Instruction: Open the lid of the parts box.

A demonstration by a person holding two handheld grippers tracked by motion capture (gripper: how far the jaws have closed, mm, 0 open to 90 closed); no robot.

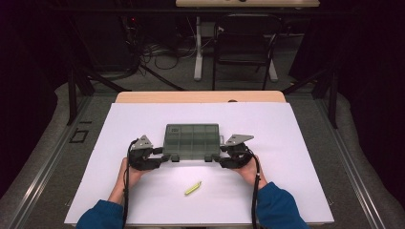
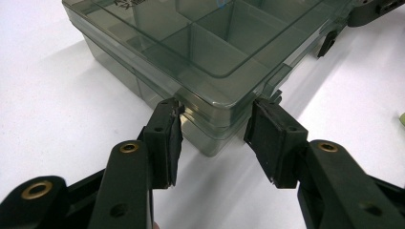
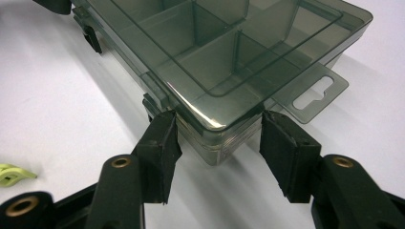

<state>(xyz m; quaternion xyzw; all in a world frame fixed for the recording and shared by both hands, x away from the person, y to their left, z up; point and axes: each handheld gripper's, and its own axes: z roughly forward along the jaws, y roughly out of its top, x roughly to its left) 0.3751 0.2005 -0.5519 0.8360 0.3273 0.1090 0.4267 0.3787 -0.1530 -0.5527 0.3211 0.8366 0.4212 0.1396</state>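
At the middle of the white desk (image 1: 143,191) lies a smoky grey compartment box (image 1: 192,140), lid down, with a tool at each of its near corners. The left tool (image 1: 156,155) straddles the near left corner: in the left gripper view its jaws stand apart on either side of that corner (image 2: 210,138), one pad (image 2: 168,133) touching or nearly touching the long front wall, the other just beside the short end wall. Whether either pad actually presses I cannot tell. The right tool (image 1: 224,156) mirrors this at the near right corner (image 3: 217,143), jaws likewise apart around it, with the box's hang tab (image 3: 313,93) sticking out beyond the far pad.

My reading is that the step in hand is squaring up a two-handed hold on the box, and that nothing is clamped yet. The next move would call for both tools to close evenly on the walls, keeping off the two dark latches (image 1: 175,158) on the front edge.

Room is generous: bare desk lies on every side of the box, and the desk's edges are well apart from it. A small yellow-green clip (image 1: 193,188) lies nearer the person, between the forearms, clear of the box.
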